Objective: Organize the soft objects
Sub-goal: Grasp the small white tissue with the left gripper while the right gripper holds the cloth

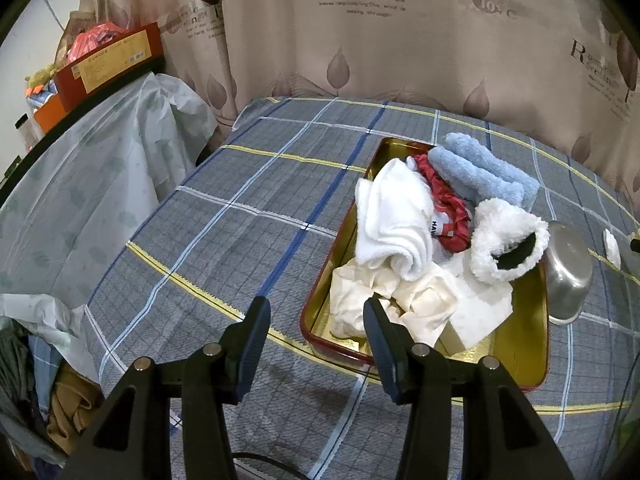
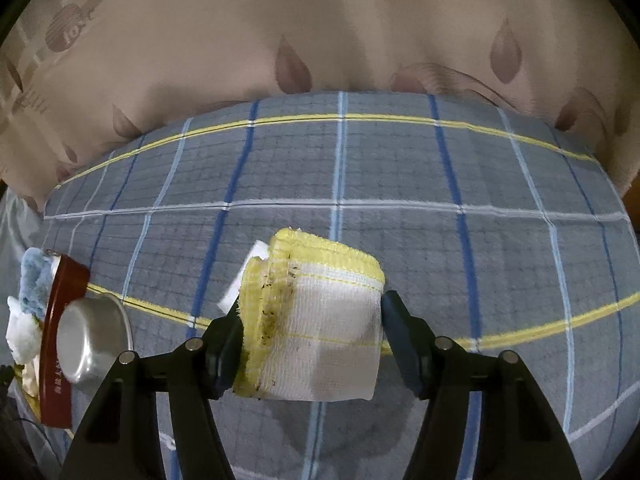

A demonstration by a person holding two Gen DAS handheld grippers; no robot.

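Looks well past halfway, judging by the pile. Counting five soft things already in the tin [image 1: 536, 344]: white towel [image 1: 392, 220], red cloth [image 1: 448, 204], rolled blue towel [image 1: 480, 172] leaning over the far rim, fluffy white thing [image 1: 504, 240], and crumpled cream cloth [image 1: 400, 300] at the near end. Nothing folded though, just heaped, so calling that "gathered" rather than tidy.

Holding the next one now: right gripper [image 2: 313, 306] clamped on a folded yellow-edged cloth [image 2: 332, 320], pads pressed on both sides, and carrying it just above the plaid cover [image 2: 400, 160], well to the right of the tin. Noticing some dark stains along the folded edge too. Guessing that goes into the tin next, which means swinging left past the metal bowl [image 2: 92, 340] sitting right against the tin's side.

Left gripper [image 1: 315, 304] spread wide with nothing between the jaws, hovering by the tin's near corner.

Left to do, probably: dropping the yellow-edged cloth in, then grabbing the small white piece [image 2: 240, 280] lying on the cover behind it. Can't tell what that piece is, or whether it even counts as soft.
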